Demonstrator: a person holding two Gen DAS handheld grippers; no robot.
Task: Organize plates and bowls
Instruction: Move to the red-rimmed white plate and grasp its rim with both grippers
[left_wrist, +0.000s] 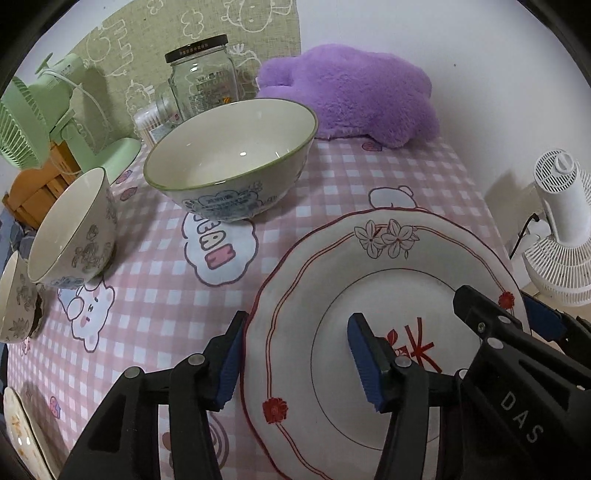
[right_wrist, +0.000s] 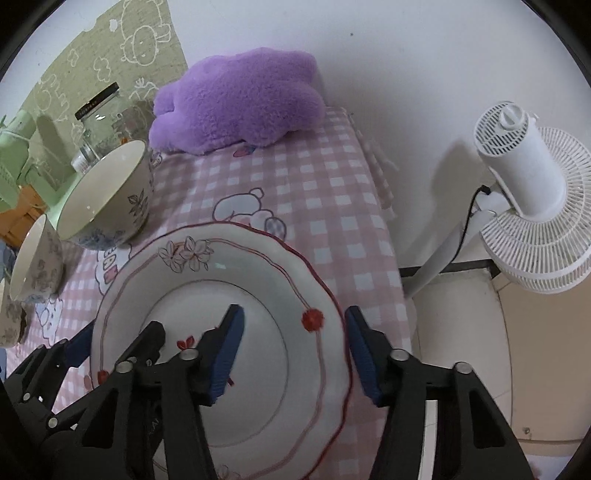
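Observation:
A white scalloped plate (left_wrist: 332, 277) (right_wrist: 221, 266) with a red rim line and flower prints lies on the pink checked cloth at the near right. My left gripper (left_wrist: 297, 363) straddles its left rim, one blue pad outside the edge and one over the plate's well, with a wide gap, so it is open. My right gripper (right_wrist: 293, 354) straddles the right rim the same way, also open. Each gripper shows in the other's view: the right gripper (left_wrist: 502, 310) and the left gripper (right_wrist: 118, 336). A large green-rimmed bowl (left_wrist: 229, 158) (right_wrist: 107, 195) stands behind the plate.
Two smaller bowls (left_wrist: 74, 229) (left_wrist: 14, 299) stand at the left, and a small plate (left_wrist: 22, 435) at the near left corner. At the back are a purple plush (left_wrist: 347, 92), a glass jar (left_wrist: 203, 77) and a green fan (left_wrist: 44, 110). A white fan (right_wrist: 528, 192) stands beyond the table's right edge.

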